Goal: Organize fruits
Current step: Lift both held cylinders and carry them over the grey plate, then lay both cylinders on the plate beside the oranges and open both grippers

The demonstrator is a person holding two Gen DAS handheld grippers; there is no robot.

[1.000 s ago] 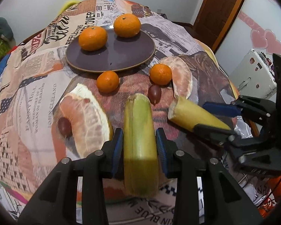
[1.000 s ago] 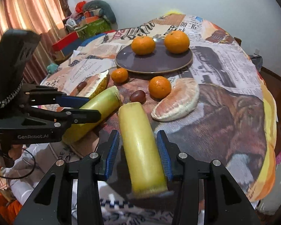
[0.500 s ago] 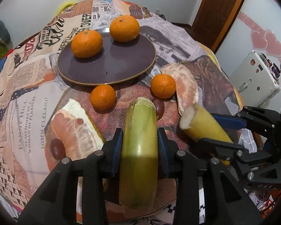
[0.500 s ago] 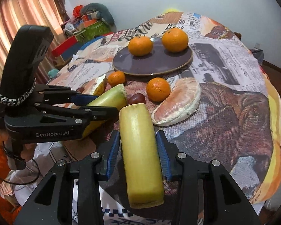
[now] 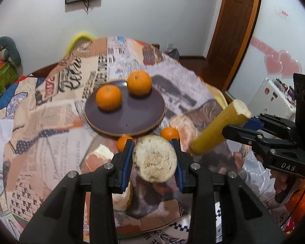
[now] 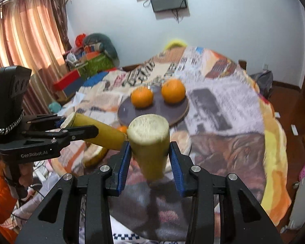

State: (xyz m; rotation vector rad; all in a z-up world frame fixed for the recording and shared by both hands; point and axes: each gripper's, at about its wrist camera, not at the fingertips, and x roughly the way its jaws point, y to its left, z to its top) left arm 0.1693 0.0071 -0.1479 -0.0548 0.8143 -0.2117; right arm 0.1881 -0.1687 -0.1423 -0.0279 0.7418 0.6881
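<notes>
Both cane pieces lifted, tipped upright | left gripper pinching left cane, right gripper pinching right cane | step: carry | next: lower ahead onto plate

Two yellow-green sugarcane chunks are both up off the desk, tilted with pale cut ends showing. Two big oranges sit on the dark plate, with smaller ones just beside it.

The stalk in the matt black plastic left gripper shows a rough, fibrous cut end. Beyond it, the plate looks smooth and semi-gloss, resting on a printed cloth; the oranges have dimpled skin.
</notes>
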